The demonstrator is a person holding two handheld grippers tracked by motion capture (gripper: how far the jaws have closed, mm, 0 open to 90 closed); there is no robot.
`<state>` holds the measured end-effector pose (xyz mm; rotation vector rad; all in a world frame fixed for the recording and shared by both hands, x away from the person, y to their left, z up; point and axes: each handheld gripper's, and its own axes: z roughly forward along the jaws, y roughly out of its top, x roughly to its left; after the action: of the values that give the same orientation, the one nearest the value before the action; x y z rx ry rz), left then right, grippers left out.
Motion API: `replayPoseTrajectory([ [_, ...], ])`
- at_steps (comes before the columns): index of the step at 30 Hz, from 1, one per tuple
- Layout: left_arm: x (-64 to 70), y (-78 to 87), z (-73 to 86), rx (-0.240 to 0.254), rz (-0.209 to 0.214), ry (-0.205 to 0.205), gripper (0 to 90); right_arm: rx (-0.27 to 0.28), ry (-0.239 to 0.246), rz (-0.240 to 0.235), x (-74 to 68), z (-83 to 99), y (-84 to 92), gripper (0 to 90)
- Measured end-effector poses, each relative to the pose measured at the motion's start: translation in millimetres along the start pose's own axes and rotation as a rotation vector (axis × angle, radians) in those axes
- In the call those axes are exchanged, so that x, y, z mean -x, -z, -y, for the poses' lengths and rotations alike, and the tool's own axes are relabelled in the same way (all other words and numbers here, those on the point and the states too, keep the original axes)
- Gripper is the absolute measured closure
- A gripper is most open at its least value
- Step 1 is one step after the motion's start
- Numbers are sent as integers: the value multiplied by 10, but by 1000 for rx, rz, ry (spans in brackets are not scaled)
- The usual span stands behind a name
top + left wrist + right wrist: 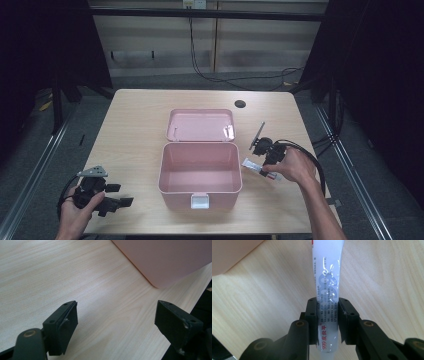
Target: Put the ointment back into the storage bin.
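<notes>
One soft white tube (327,290) clamped in the right gripper (327,315).
Left gripper (115,320) jaws apart near the table's (135,125) front-left corner; one glossy pink plastic box (200,175), rounded, lid open.

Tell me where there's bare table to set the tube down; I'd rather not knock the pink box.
Widest bare wood lies left of the box, between it and the table's left edge, above the left gripper. The back strip beyond the lid is also free. Crowded: right of the box, where the right gripper holds the tube.
</notes>
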<state>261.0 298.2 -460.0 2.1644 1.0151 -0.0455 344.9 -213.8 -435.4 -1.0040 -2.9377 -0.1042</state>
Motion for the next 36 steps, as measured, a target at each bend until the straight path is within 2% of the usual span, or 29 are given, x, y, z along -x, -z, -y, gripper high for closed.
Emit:
replayPoseTrajectory([
  [1, 1, -2, -1, -1, 0, 1, 185, 0, -6, 3, -10, 4, 10, 719],
  [6, -1, 1, 0, 0, -1, 1, 185, -7, 22, -10, -32, 61, 52, 718],
  [12, 0, -2, 0, 0, -1, 2, 185, 24, 35, -25, -56, 157, 143, 719],
  [23, 6, -16, -8, -2, -3, 1, 185, 81, 15, -3, -86, 288, 355, 719],
  [36, 4, -10, -6, 4, -2, 3, 185, 92, 56, 1, -164, 392, 637, 719],
])
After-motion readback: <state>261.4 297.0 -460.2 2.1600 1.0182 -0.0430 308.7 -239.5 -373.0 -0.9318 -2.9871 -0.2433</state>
